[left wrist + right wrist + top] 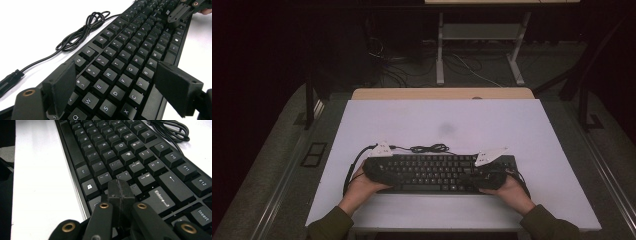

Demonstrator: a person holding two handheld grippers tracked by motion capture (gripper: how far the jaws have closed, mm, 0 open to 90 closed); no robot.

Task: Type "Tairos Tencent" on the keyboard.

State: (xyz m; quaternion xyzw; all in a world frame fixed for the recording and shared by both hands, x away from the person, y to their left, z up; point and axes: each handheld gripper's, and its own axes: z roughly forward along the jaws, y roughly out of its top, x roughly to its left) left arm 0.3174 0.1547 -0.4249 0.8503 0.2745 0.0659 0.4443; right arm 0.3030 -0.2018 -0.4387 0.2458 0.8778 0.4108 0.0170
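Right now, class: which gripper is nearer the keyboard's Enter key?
The right gripper: its shut jaws sit over the keyboard's right end, just beside the Enter key. The left gripper stands open over the Q-W-E end, far across.

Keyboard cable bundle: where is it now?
High view: the coiled cable lies on the white table just behind the keyboard, between the two grippers, nearer the left gripper.

Keyboard [437, 172] ends: your hands and both tongs are covering them in the high view.
Key legends: reading too small from above.
Cable [80, 32] plug: running off the left gripper view's edge.
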